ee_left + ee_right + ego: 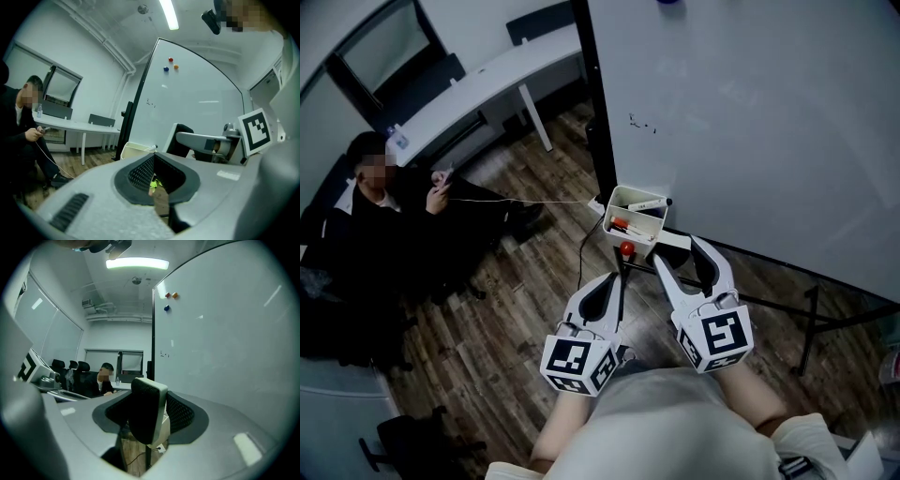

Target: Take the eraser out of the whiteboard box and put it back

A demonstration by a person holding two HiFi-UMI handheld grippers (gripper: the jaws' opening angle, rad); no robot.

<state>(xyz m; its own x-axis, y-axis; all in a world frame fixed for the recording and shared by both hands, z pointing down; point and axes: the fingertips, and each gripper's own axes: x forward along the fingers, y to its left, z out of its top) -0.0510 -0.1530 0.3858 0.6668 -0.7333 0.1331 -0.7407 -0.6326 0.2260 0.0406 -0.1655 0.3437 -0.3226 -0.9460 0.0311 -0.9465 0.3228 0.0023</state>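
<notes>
The eraser (pixel 675 241), black felt on a white back, sits crosswise between the tips of my right gripper (pixel 678 251), which is shut on it just right of and below the whiteboard box. In the right gripper view the eraser (pixel 145 408) stands upright and fills the gap of the right gripper (pixel 149 423). The white box (pixel 630 199) hangs at the whiteboard's lower left corner and holds markers (pixel 621 223). My left gripper (pixel 617 275) hovers below the box, jaws together with nothing in them. From the left gripper (pixel 157 185) I see the box (pixel 136 149) and the eraser (pixel 180 140).
The whiteboard (pixel 750 112) stands on a black frame with legs (pixel 811 319) over the wooden floor. A person (pixel 375 202) sits at the left holding a cabled device. A white desk (pixel 478 94) runs along the back. A cable (pixel 581 253) trails below the box.
</notes>
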